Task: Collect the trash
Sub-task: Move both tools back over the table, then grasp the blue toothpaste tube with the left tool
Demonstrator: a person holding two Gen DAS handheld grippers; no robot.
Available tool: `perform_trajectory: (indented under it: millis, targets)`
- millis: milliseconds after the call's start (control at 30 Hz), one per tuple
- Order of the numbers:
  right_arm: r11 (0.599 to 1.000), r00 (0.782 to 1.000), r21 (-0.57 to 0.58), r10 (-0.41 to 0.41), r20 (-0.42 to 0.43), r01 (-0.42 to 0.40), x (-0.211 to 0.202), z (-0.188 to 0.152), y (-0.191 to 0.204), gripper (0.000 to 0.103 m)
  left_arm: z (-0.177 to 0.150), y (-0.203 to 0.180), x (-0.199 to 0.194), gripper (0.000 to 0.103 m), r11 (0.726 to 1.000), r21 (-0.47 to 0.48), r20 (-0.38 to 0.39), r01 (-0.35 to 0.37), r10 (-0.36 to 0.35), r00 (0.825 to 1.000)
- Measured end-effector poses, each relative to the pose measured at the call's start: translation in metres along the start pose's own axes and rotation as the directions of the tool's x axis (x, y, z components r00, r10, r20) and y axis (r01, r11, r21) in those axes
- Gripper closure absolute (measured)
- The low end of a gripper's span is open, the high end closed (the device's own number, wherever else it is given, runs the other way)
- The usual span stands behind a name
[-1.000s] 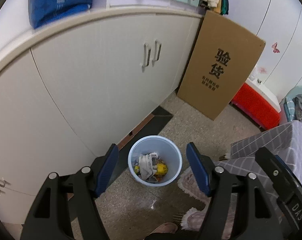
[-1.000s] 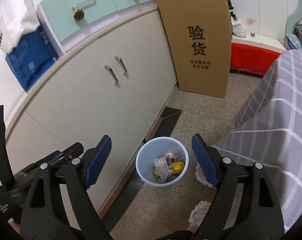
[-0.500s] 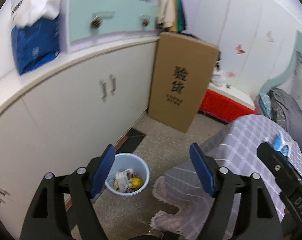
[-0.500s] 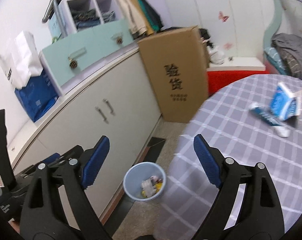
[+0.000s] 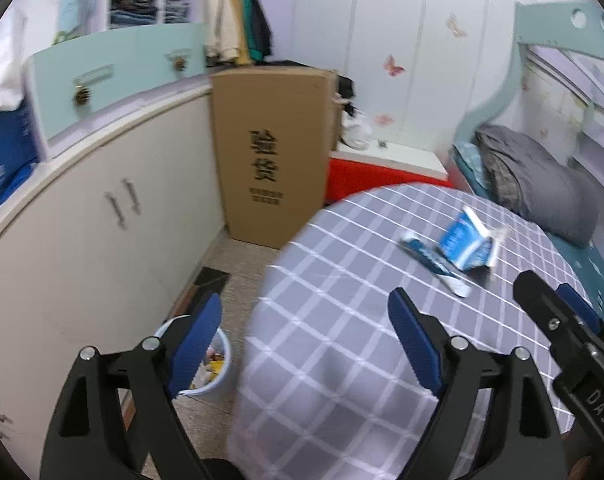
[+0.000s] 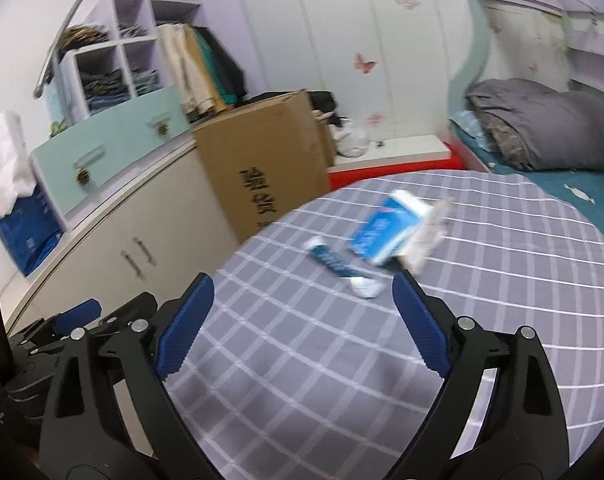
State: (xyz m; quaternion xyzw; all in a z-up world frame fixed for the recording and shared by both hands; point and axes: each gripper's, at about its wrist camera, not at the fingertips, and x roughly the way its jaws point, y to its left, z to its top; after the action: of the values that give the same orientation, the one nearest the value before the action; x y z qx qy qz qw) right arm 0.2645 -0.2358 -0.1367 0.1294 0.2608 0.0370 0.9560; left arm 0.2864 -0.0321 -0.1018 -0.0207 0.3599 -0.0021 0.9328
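Well apart, both tools [image 5: 305, 336] [image 6: 303, 320] above table edge [image 5: 262, 292].

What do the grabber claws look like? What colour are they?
The left gripper and the right gripper look alike: black angular plastic arms with silver screws, ending in flat blue ribbed finger pads. One black part carries white letters, "DAS". No cables or sleeves show.

My grey checked counter [image 6: 481, 340] carries a blue carton [image 6: 385, 232], a dark tube [image 6: 333, 260] and crumpled wrapper [image 6: 429, 236].
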Motion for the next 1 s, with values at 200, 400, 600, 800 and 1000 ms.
perform_trajectory:
  millis: [200,400,600,800,1000]
  targets:
    - [0.995,0.997,0.06,-0.078,-0.016,0.079,0.002,0.003,-0.055,0.013,0.003,-0.049,0.037,0.019,0.999,0.016,-0.1,0.05,-0.048,0.994]
    - [0.986,0.993,0.118,-0.116,-0.036,0.12,0.01,0.007,-0.095,0.013,0.007,-0.077,0.074,0.019,0.999,0.035,-0.151,0.037,-0.031,0.988]
    - [0.972,0.99,0.186,-0.142,-0.024,0.144,0.021,0.008,-0.121,0.011,0.018,-0.09,0.106,0.019,0.996,-0.038,-0.16,0.087,-0.092,0.983]
    - [0.949,0.99,0.285,-0.143,-0.003,0.138,0.025,0.006,-0.143,0.01,0.022,-0.1,0.128,0.02,0.993,-0.092,-0.154,0.08,-0.094,0.984]
    - [0.953,0.991,0.272,-0.136,0.002,0.13,0.025,0.005,-0.136,0.009,0.017,-0.111,0.139,0.02,0.998,-0.049,-0.155,0.026,-0.033,0.987]
